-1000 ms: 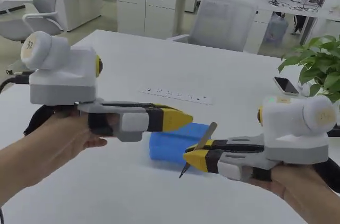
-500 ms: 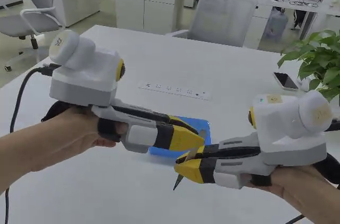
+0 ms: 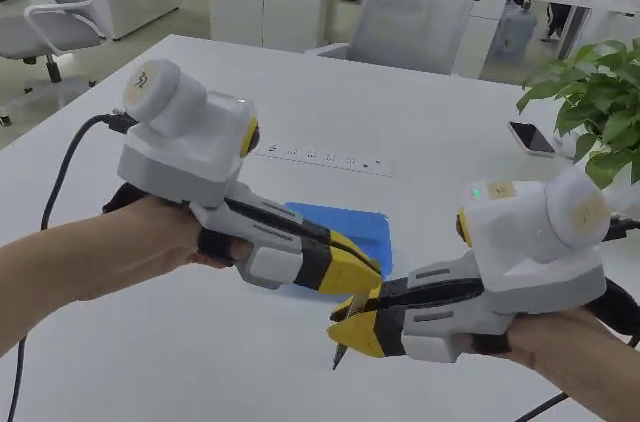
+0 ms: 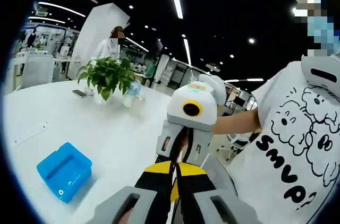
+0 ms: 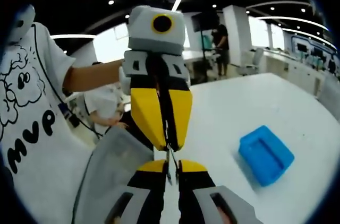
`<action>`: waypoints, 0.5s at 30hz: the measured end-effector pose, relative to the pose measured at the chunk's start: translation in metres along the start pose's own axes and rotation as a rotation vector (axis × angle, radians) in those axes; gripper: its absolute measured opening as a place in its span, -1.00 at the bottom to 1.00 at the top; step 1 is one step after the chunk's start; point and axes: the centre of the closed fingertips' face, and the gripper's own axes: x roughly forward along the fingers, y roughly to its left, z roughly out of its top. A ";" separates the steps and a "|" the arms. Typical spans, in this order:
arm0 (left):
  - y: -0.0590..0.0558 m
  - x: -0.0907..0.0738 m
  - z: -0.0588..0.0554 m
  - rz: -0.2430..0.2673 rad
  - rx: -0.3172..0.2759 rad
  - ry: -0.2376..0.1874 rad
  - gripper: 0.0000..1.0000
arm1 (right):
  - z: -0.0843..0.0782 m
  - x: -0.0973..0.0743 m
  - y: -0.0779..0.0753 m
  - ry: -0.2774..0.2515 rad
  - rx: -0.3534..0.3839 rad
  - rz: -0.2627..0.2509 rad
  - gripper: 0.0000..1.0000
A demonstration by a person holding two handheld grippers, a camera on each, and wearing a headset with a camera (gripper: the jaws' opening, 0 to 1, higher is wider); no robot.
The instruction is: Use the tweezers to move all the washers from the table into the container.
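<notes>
A: What has changed over the last second?

B: The left gripper (image 3: 352, 270) has closed in on the right gripper (image 3: 350, 327). Their yellow tips were well apart. Now they meet tip to tip, just in front of the blue container (image 3: 362, 227). The upper end of the tweezers (image 3: 339, 354) stood free a second ago and now runs into the left tips.

A: Meaning for the task?

B: Judgement: a regrip or handover of the tool, not a pick. Transfer of washers looks not yet begun.

A: Jaw state?

B: Right: clamped narrow on the tweezers, with the point hanging down toward the table (image 3: 430, 142). Left: drawn to a slit. In the right gripper view the metal enters that slit, so it appears pinched. Actual contact is hard to confirm.

A: Washers?

B: Cannot pick them out. A pale strip (image 3: 322, 156) with small dark marks lies beyond the container, too small to identify.
</notes>
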 end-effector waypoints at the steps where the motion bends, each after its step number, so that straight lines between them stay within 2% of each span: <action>1: 0.002 0.001 -0.002 0.004 0.003 0.012 -1.00 | -0.002 0.000 -0.001 0.006 0.008 0.001 -0.91; 2: 0.004 0.001 -0.004 0.007 0.009 0.022 -1.00 | -0.006 0.001 -0.002 0.015 0.012 0.001 -0.91; 3: 0.011 0.001 -0.007 0.040 0.040 0.036 -1.00 | -0.008 0.001 -0.003 0.023 0.011 -0.003 -0.91; 5: 0.014 0.001 -0.012 0.043 0.107 0.062 -1.00 | -0.015 0.001 -0.009 0.056 -0.004 -0.026 -0.91; 9: 0.022 0.004 -0.019 0.085 0.144 0.099 -1.00 | -0.024 0.002 -0.020 0.096 -0.025 -0.057 -0.91; 12: 0.035 0.007 -0.030 0.133 0.175 0.149 -1.00 | -0.033 0.006 -0.031 0.135 -0.043 -0.087 -0.90; 13: 0.037 0.008 -0.034 0.142 0.184 0.160 -1.00 | -0.038 0.007 -0.038 0.157 -0.053 -0.112 -0.90; 15: 0.046 0.008 -0.044 0.176 0.226 0.203 -1.00 | -0.046 0.010 -0.046 0.192 -0.083 -0.133 -0.89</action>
